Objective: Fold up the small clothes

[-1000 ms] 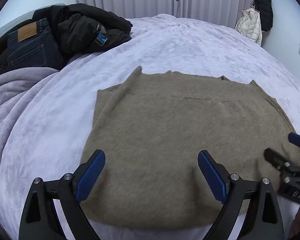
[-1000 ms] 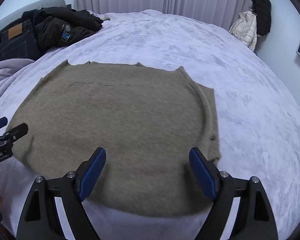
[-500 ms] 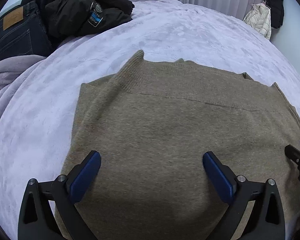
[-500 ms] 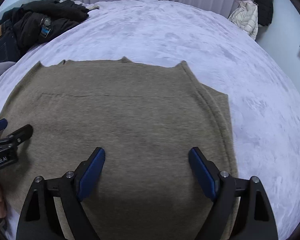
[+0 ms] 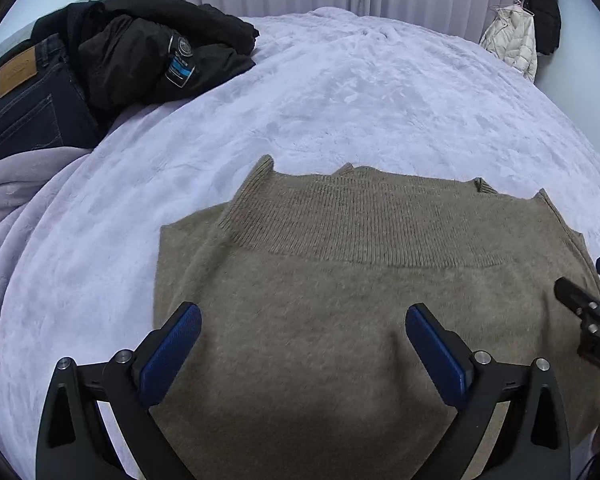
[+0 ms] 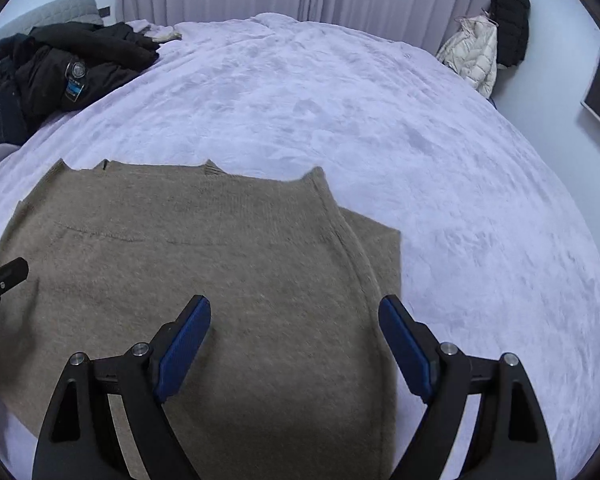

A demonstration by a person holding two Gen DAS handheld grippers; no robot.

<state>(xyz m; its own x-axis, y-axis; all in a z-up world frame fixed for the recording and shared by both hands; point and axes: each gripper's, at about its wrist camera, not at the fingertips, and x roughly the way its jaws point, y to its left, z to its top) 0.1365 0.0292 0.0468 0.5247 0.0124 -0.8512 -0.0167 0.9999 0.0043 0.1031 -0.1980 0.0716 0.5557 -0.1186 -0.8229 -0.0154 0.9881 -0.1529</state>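
A tan knitted sweater point(image 5: 340, 300) lies flat on the lavender bed cover, its ribbed band at the far edge. It also shows in the right wrist view point(image 6: 204, 272), with a folded-under part sticking out at its right side. My left gripper point(image 5: 304, 332) is open and empty, low over the sweater's left half. My right gripper point(image 6: 294, 324) is open and empty over the sweater's right half, near its right edge. Each gripper's tip shows at the edge of the other's view.
The bed cover point(image 5: 360, 92) stretches far beyond the sweater. A black jacket point(image 5: 148, 48) and dark jeans point(image 5: 24, 96) are piled at the far left. A grey blanket point(image 5: 8, 196) lies left. Coats point(image 6: 488, 48) hang at the far right wall.
Both grippers have moved forward over the sweater toward its far ribbed edge. They stay open. The sweater has not moved.
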